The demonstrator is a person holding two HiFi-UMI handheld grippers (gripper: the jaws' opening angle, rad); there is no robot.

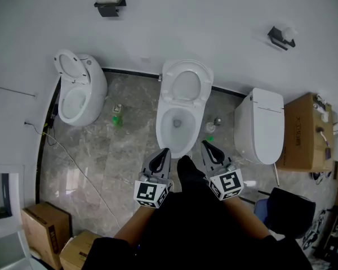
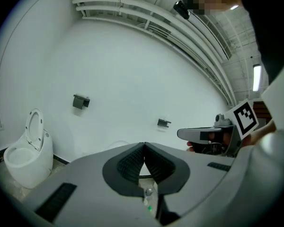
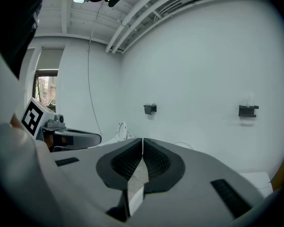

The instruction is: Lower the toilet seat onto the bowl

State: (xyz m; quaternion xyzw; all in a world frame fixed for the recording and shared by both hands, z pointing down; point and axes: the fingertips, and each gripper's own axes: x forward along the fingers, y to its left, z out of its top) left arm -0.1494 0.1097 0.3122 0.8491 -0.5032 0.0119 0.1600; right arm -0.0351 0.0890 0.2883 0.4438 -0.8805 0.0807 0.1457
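Rising well ahead of both jaws, a plain white wall (image 1: pixel 203 21) meets a grey marbled stone floor (image 1: pixel 129 145), and 3 toilets stand along it. The middle white ceramic toilet bowl (image 1: pixel 177 128) lies just ahead of the jaws, in line with the gap between the 2 grippers, and is uncovered. Its white oval toilet seat (image 1: pixel 186 86) stands raised beyond the bowl, leaning back toward the wall and well apart from either pair of jaws.

A rounded white toilet with a raised seat (image 1: pixel 79 97) sits far to the left of the left jaws. A white toilet with a closed lid (image 1: pixel 262 125) stands to the right of the right jaws, with a brown cardboard box (image 1: pixel 301 131) just beside it on its far side.

The left gripper (image 1: pixel 163 152) has its jaws pressed together with nothing between them. The right gripper (image 1: pixel 207 146) is likewise closed and empty. Both hang short of the bowl's near rim without touching it.

A small green bottle (image 1: pixel 118 116) stands on the floor ahead and left of the left jaws. 2 black wall holders (image 1: pixel 110 4) are fixed high on the wall.
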